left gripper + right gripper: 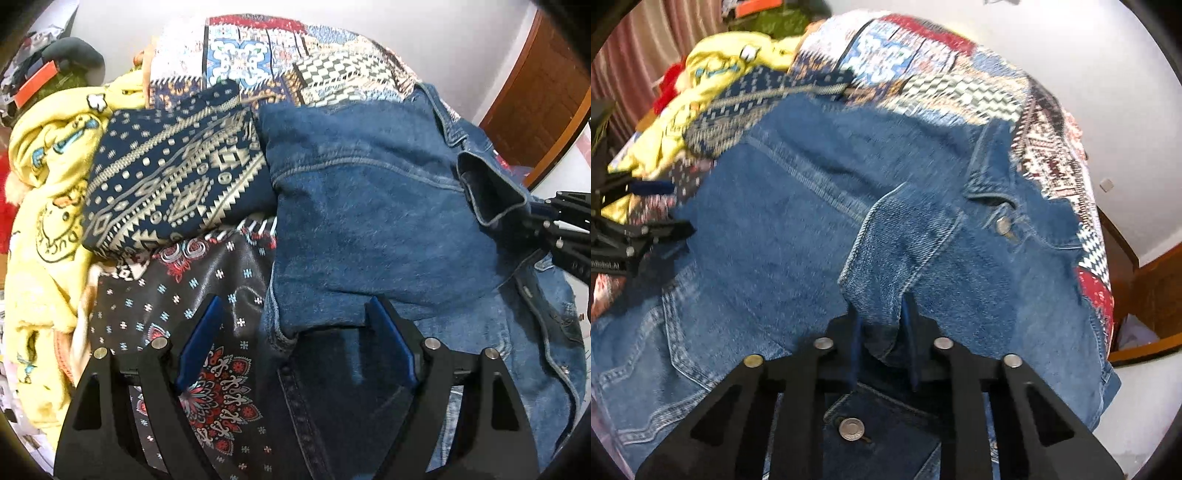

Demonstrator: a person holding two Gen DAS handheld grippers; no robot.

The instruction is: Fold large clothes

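Denim jacket (pixel 369 206) lies spread on a patterned patchwork bedspread (pixel 258 55), one cuff pinched by the right gripper (pixel 881 325).

Seen from the right wrist, the blue pads are closed together on a raised fold of denim cuff (pixel 897 251). The left gripper (pixel 295 325) hangs over the jacket's near edge with its jaws wide apart and nothing between them. Just left of the jacket sits a folded navy geometric-print garment (pixel 177 173), touching it, with a yellow cartoon-print fleece (pixel 48 177) beyond.
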